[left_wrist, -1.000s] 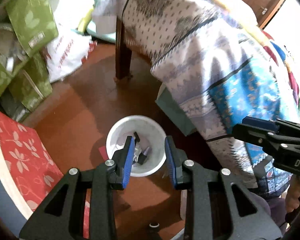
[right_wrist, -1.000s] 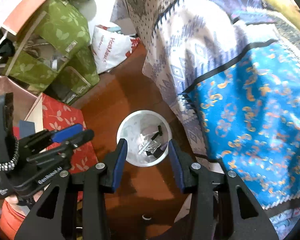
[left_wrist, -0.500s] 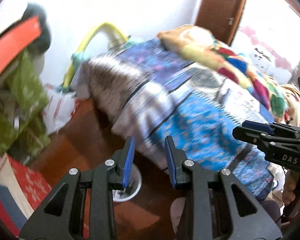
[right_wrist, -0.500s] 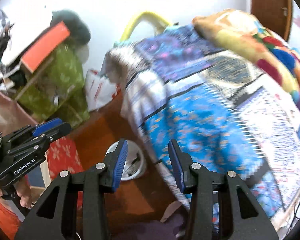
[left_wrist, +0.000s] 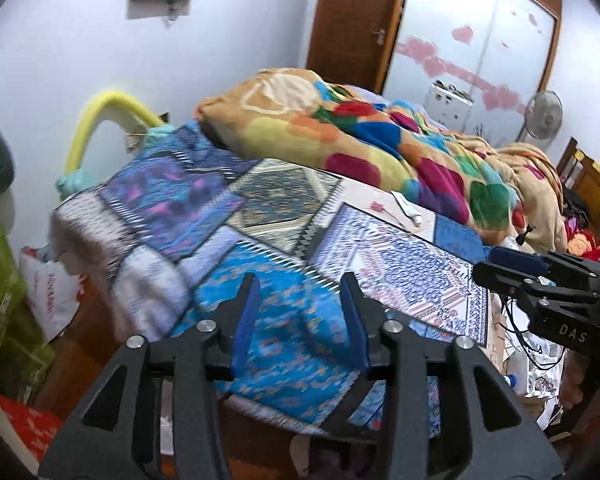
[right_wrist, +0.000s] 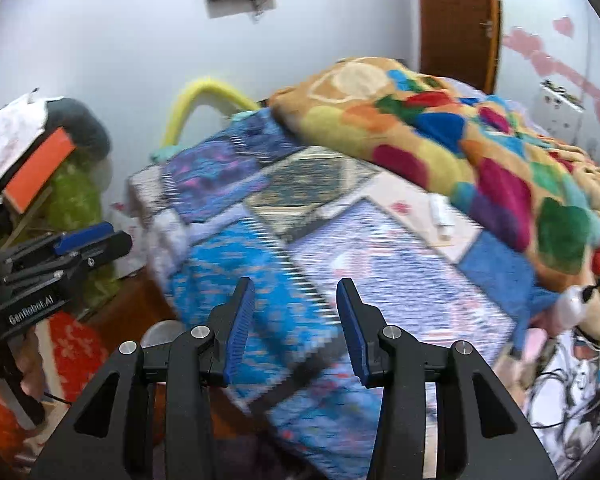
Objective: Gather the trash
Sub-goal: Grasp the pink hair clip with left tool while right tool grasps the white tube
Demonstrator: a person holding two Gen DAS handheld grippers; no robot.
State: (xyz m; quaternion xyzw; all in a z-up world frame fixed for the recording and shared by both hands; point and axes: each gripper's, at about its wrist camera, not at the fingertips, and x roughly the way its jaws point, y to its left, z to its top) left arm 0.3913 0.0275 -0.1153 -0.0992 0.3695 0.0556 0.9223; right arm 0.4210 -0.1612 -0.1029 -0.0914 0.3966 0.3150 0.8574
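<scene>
My left gripper point(left_wrist: 300, 312) is open and empty, held above the near edge of a bed covered by a blue patchwork sheet point(left_wrist: 284, 240). My right gripper point(right_wrist: 296, 316) is open and empty over the same sheet point(right_wrist: 340, 264). A small white tube-like piece of trash point(left_wrist: 409, 209) lies on the sheet by the colourful blanket; it also shows in the right wrist view point(right_wrist: 440, 216). Only a sliver of the white bin's rim point(right_wrist: 160, 330) shows at the left, behind my right gripper. Each gripper shows at the edge of the other's view.
A thick colourful blanket point(left_wrist: 380, 140) is piled on the far side of the bed. Green boxes point(right_wrist: 72, 200) and a red floral box point(right_wrist: 72, 352) stand at the left. Cables and clutter point(left_wrist: 532, 376) lie at the right. A brown door point(left_wrist: 356, 20) is behind.
Both grippers have swung up from pointing down at the white bin on the floor to pointing across the bed. The bin has dropped almost out of sight. Both stayed open.
</scene>
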